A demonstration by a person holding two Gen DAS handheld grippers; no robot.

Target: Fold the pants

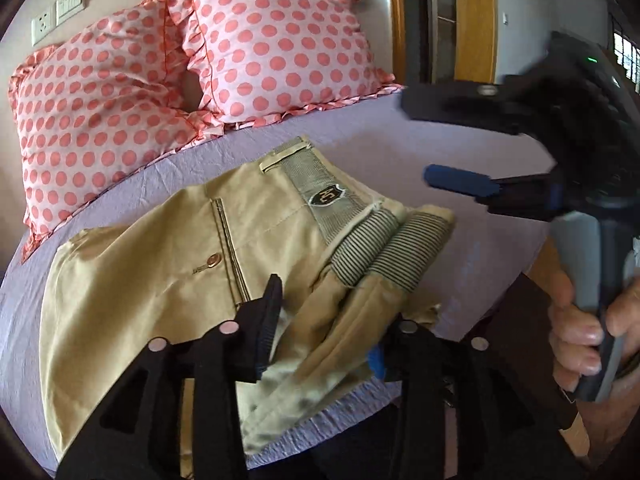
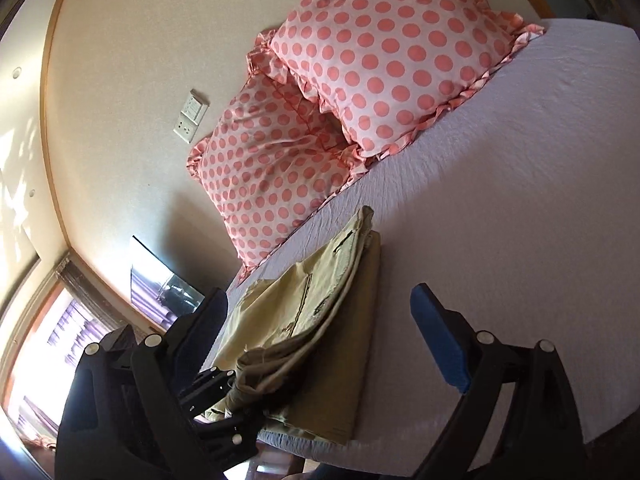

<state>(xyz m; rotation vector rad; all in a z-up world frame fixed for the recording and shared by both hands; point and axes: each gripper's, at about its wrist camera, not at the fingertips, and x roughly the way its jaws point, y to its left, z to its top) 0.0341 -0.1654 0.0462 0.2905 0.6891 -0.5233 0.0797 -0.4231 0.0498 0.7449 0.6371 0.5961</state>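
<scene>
While the khaki pants (image 1: 168, 264) lie folded on the lavender bed sheet (image 1: 400, 152) near the bed's front edge, the left gripper (image 1: 320, 320) sits right over their near end, its two fingers spread to either side of a bunched fold of cuff fabric. One black pad (image 1: 270, 316) stands on the left of that fold and the blue pad (image 1: 376, 360) on its right; whether the pads actually press the cloth cannot be told, though a clear span of fabric lies between them, so the jaws read as parted. Inside-out pocket linings with dark stripes (image 1: 392, 248) and the waistband label (image 1: 330, 196) face up at the pants' right side.

From the right wrist view, the pants (image 2: 320, 320) lie as a flat stack by the bed's front left corner, with looser layers heaped on top. The right gripper (image 2: 320, 320) hovers above them with its fingers wide apart, the blue-padded finger (image 2: 440, 340) over bare sheet (image 2: 500, 200) to the right of the stack and the dark finger (image 2: 208, 320) off the stack's left edge. Nothing is held between them. In the left wrist view this gripper (image 1: 460, 180) appears in the air over the sheet, to the right of the pants, held by the person's hand (image 1: 580, 328).

Two pink polka-dot pillows (image 1: 200, 60) rest at the head of the bed, well apart from the pants.
</scene>
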